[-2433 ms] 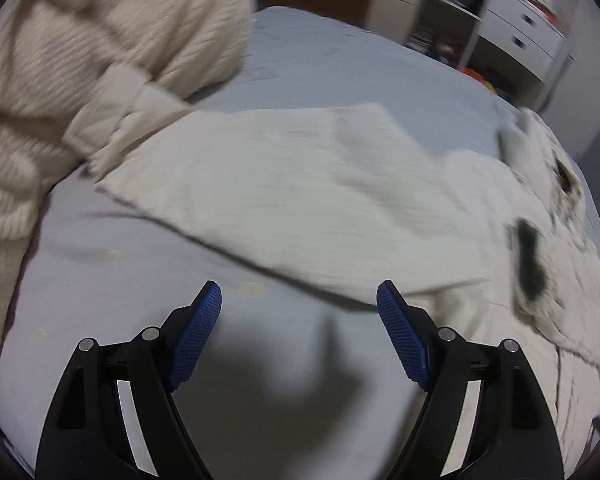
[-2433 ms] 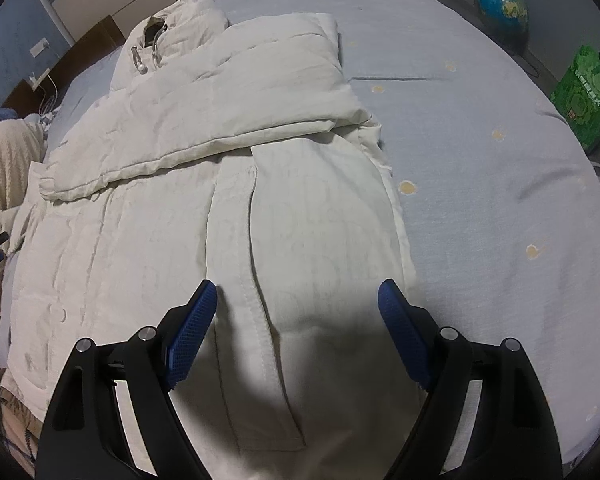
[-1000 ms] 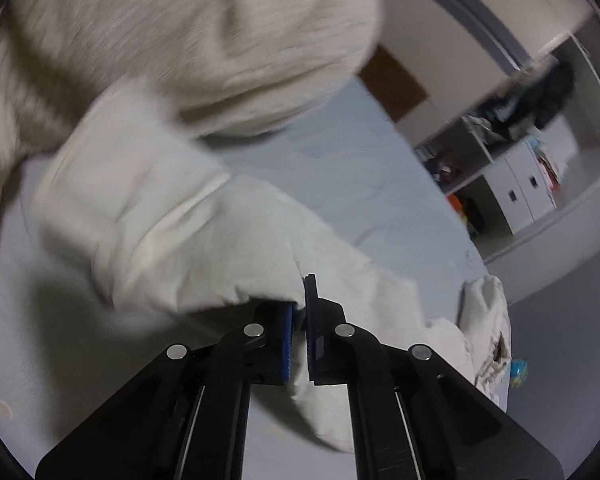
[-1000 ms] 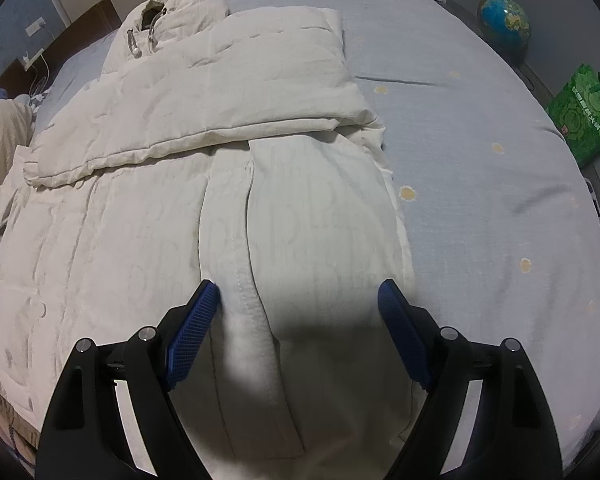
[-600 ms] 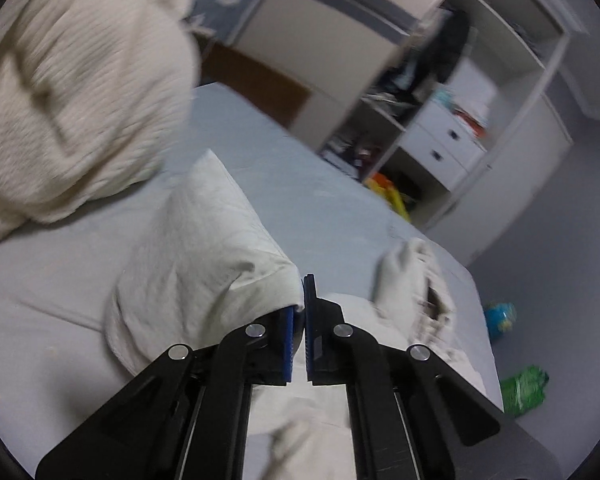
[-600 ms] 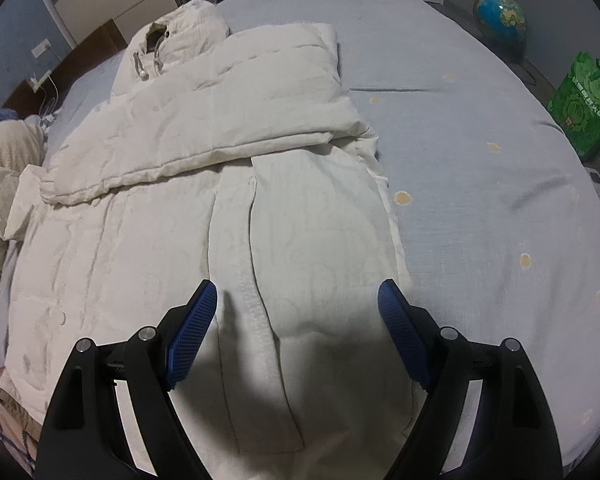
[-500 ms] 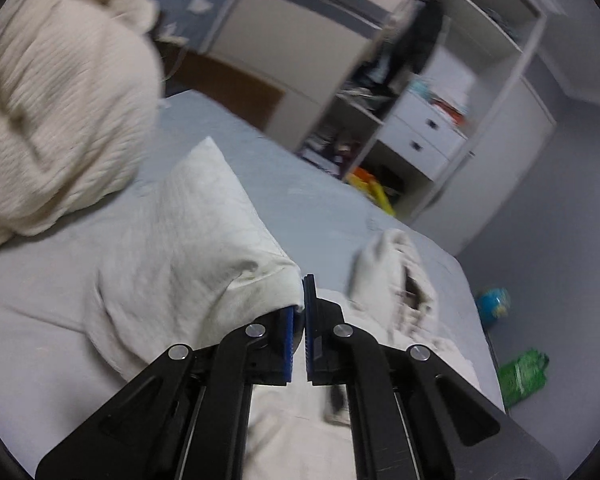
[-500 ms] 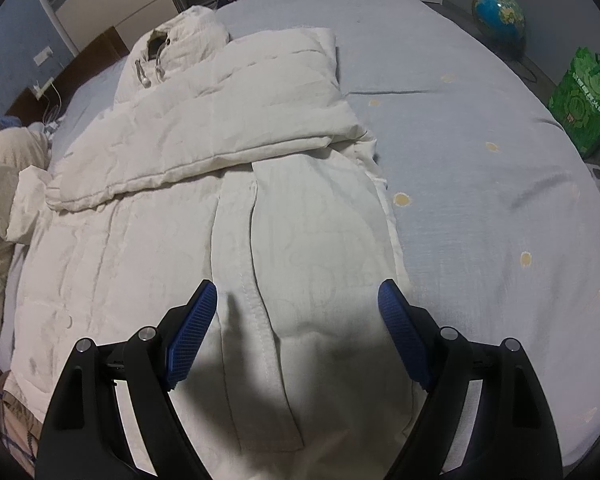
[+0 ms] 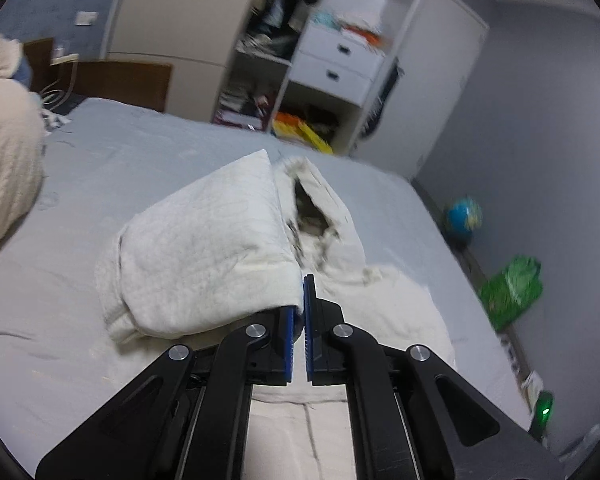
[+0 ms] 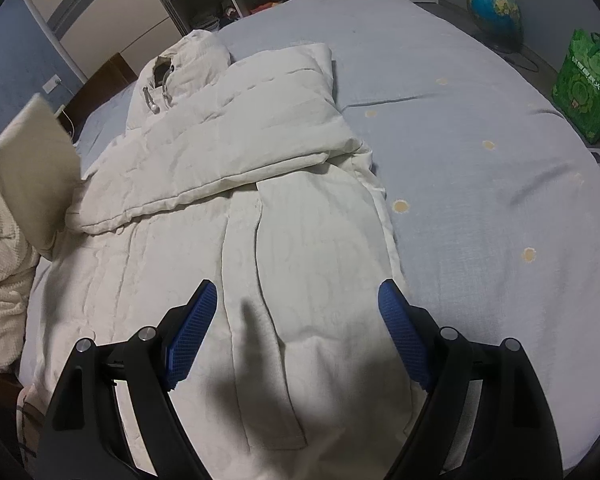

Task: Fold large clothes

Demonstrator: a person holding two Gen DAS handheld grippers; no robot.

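Change: since a second ago my left tool (image 9: 303, 312) has swung across with the sleeve (image 9: 204, 256) pinched in it, so its view now takes in the wardrobe (image 9: 324, 56) and the coat's hood (image 9: 320, 208) rather than the knit pile; my right tool (image 10: 296, 320) has barely shifted.
Left tool: jaws closed tight on the cuff end of the sleeve, which drapes in a loose fold away to the left of the pads.
Right tool: jaws wide apart, nothing between them, hovering over the lower front of the coat (image 10: 308, 264).
Coat position: I see it spread flat on the grey-blue bed (image 10: 480, 168), left of the bed's middle in the right view.
Long axis: runs from the hem near my right tool up to the hood at the far end (toward the headboard (image 10: 100, 80)).
Other sleeve: already folded across the chest, lying slantwise, its cuff end pointing to the upper right.
Edges: right side seam of the coat runs straight and is fully exposed; the left edge sits just beside a cream knit garment (image 10: 0, 256).
Open room: broad bare sheet to the coat's right, out to the bed edge near the globe (image 10: 494, 2) and green bag (image 10: 584, 84).
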